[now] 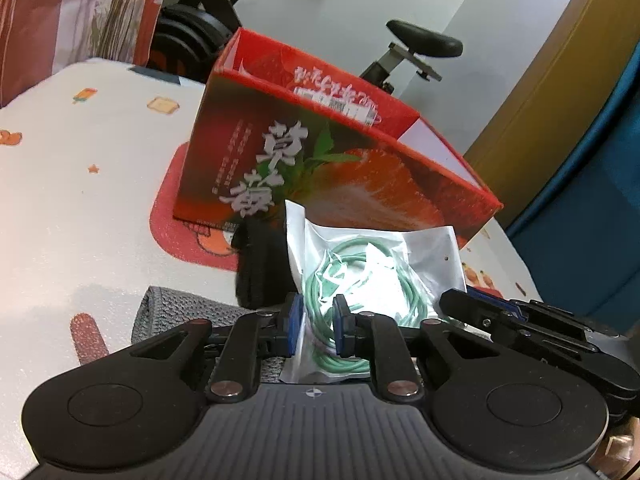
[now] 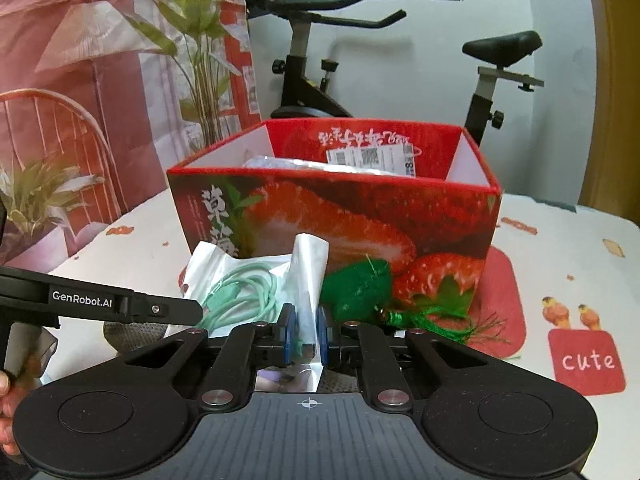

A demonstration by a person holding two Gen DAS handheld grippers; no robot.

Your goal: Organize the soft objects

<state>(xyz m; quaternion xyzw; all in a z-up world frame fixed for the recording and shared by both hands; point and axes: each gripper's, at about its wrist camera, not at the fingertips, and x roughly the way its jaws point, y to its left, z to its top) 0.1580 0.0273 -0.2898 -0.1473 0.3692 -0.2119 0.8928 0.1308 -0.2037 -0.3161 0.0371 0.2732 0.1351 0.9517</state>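
A clear plastic bag with a coiled green cable (image 1: 360, 272) lies in front of the red strawberry box (image 1: 320, 152). My left gripper (image 1: 318, 320) is shut on the bag's near edge. My right gripper (image 2: 307, 328) is shut on the bag's other edge, and the bag (image 2: 256, 284) stands folded up between its pads. The right gripper also shows at the right in the left wrist view (image 1: 480, 308). A green tasselled pouch (image 2: 360, 284) lies against the box (image 2: 360, 216). A black soft item (image 1: 260, 264) and a grey knitted cloth (image 1: 180, 312) lie at the left.
The box holds a clear packet (image 2: 300, 166) and carries a shipping label (image 2: 372, 158). The table has a white cartoon-print cover (image 1: 80, 200). An exercise bike (image 2: 320, 60) and a plant (image 2: 192, 40) stand behind the table.
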